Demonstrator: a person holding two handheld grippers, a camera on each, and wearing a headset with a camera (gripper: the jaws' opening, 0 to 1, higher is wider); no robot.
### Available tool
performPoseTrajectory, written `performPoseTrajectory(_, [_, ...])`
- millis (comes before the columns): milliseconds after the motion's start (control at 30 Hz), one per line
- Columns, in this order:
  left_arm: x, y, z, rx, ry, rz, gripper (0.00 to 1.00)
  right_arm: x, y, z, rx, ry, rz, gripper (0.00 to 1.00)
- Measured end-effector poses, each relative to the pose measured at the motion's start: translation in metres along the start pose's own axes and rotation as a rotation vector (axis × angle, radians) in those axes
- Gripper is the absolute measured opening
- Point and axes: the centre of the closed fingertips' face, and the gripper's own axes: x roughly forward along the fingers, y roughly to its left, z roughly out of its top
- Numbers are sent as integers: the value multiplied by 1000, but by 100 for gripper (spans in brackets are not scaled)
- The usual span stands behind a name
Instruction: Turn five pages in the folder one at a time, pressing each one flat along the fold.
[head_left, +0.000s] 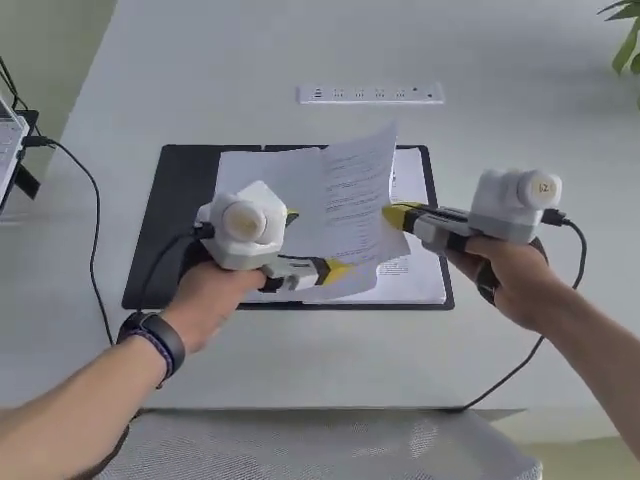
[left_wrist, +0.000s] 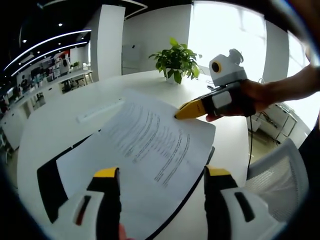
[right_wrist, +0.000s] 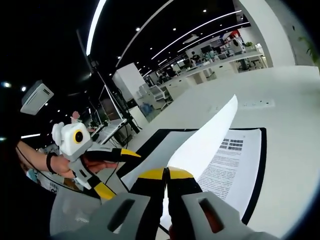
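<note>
An open black folder (head_left: 180, 200) lies on the white table with printed pages in it. One page (head_left: 355, 205) stands lifted and curled above the right-hand stack (head_left: 415, 275). My right gripper (head_left: 392, 216) is shut on that page's right edge; in the right gripper view its yellow tips (right_wrist: 166, 175) pinch the sheet (right_wrist: 210, 137). My left gripper (head_left: 335, 270) is open near the folder's front edge, under the lifted page; its jaws (left_wrist: 162, 175) stand wide apart with the page (left_wrist: 150, 142) ahead of them.
A white power strip (head_left: 370, 94) lies beyond the folder. A black cable (head_left: 90, 220) runs along the table's left side near a laptop corner (head_left: 8, 130). A potted plant (left_wrist: 175, 60) stands at the far table edge. A mesh chair back (head_left: 330, 440) is below.
</note>
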Motion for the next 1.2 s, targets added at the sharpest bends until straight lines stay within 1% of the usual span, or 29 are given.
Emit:
performPoseTrajectory(67, [-5, 7, -2, -6, -3, 10, 68, 4, 5, 1, -5, 1, 8, 0])
performPoseTrajectory(300, [-27, 13, -9, -20, -14, 44, 68, 19, 26, 8, -20, -5, 51, 0])
performPoseTrajectory(400, [-35, 16, -12, -25, -19, 53, 68, 26, 35, 9, -31, 0, 66, 0])
performPoseTrajectory(633, [-55, 27, -20, -45, -32, 87, 69, 43, 57, 9, -51, 17, 117, 0])
performPoseTrajectory(733, [-65, 31, -25, -54, -35, 102, 69, 53, 69, 6, -61, 30, 144, 0])
performPoseTrajectory(1000, [-84, 43, -36, -75, -40, 138, 70, 77, 89, -1, -71, 60, 185, 0])
performPoseTrajectory(1200, [-98, 51, -45, -97, -43, 163, 70, 99, 103, -6, -57, 80, 217, 0])
